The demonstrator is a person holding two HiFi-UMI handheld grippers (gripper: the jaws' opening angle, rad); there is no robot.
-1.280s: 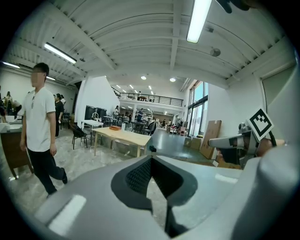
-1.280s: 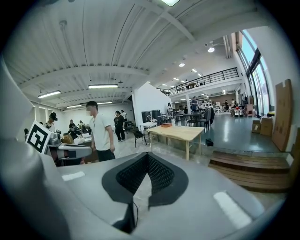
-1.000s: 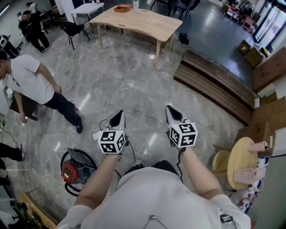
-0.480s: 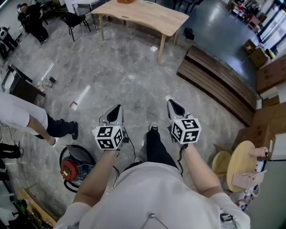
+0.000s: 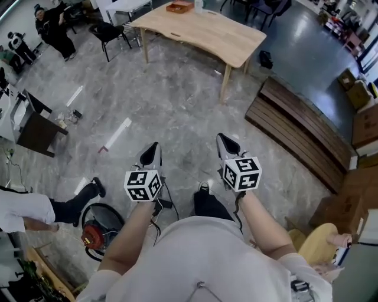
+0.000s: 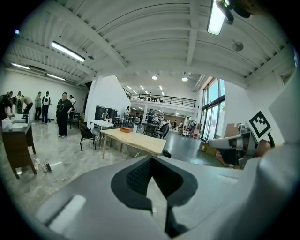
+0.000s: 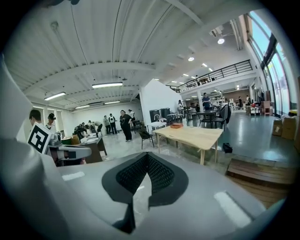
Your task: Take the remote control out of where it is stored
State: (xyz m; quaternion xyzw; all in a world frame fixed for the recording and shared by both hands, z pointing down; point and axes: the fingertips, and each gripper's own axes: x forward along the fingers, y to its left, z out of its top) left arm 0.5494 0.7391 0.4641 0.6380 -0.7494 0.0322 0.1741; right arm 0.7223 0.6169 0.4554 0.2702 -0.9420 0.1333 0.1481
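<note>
Remote control and its storage place cannot be made out in any view. The person stands on a grey marble floor (image 5: 177,112) and holds both grippers out at waist height over bare floor. The left gripper (image 5: 152,150) has its jaws closed tip to tip with nothing between them, and the right gripper (image 5: 227,143) is closed in the same way, also empty. A foot in a dark shoe (image 5: 204,189) shows between the two arms.

Ahead stands a light wooden table (image 5: 207,32) with a brown tray (image 5: 179,7) at its far end and a black chair (image 5: 112,32) beside it. To the right a low slatted wooden bench (image 5: 301,133) runs along the floor's edge, with cardboard boxes (image 5: 366,124) past it. At lower left a red cable reel (image 5: 94,233) lies near another person's leg (image 5: 71,206), and a dark side table (image 5: 32,127) stands farther left.
</note>
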